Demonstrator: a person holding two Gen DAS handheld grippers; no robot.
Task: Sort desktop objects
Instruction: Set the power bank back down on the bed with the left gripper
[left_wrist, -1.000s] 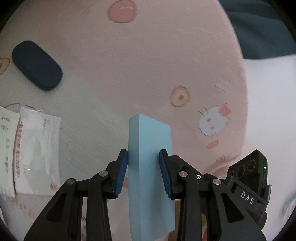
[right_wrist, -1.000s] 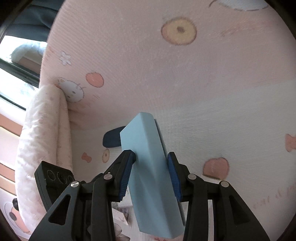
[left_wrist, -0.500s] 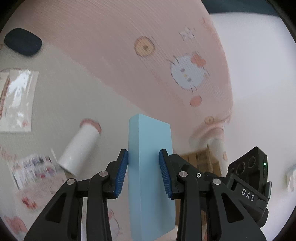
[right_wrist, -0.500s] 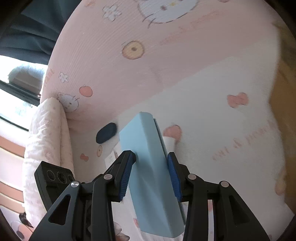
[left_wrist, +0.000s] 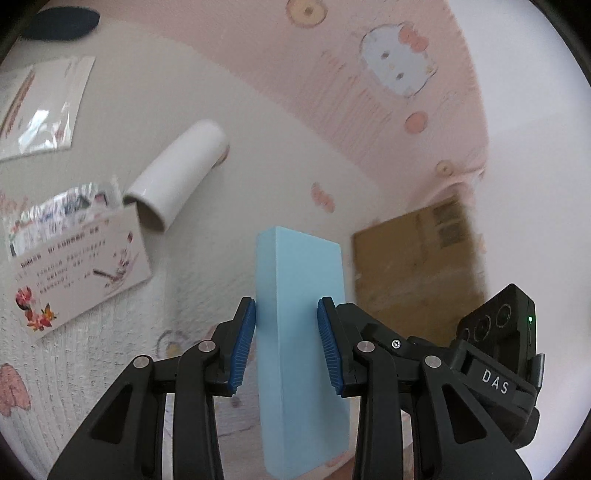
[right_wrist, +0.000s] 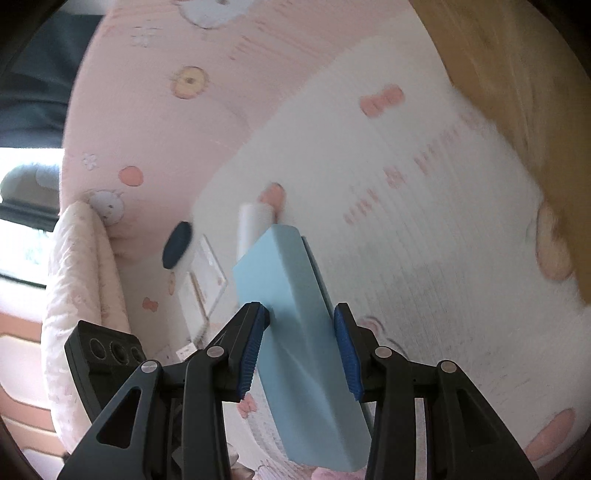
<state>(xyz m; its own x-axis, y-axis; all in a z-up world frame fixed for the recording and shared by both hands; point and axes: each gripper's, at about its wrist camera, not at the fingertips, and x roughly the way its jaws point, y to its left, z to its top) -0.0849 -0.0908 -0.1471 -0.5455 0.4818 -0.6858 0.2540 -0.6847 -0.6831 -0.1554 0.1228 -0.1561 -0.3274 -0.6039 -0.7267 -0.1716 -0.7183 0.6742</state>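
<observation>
Both tongs, left (left_wrist: 286, 341) and right (right_wrist: 301, 349), each pinch the same pale blue block (left_wrist: 301, 332), held in the air above a pink cartoon-print cloth (left_wrist: 295, 92). Since a second ago the views have swung from bare cloth toward a brown cardboard box (left_wrist: 413, 266), probably the block's sorting place. Only the left view shows the white cup (left_wrist: 177, 177) on its side and printed packets (left_wrist: 77, 258) clearly; the right view adds a dark oval case (right_wrist: 177, 245).
</observation>
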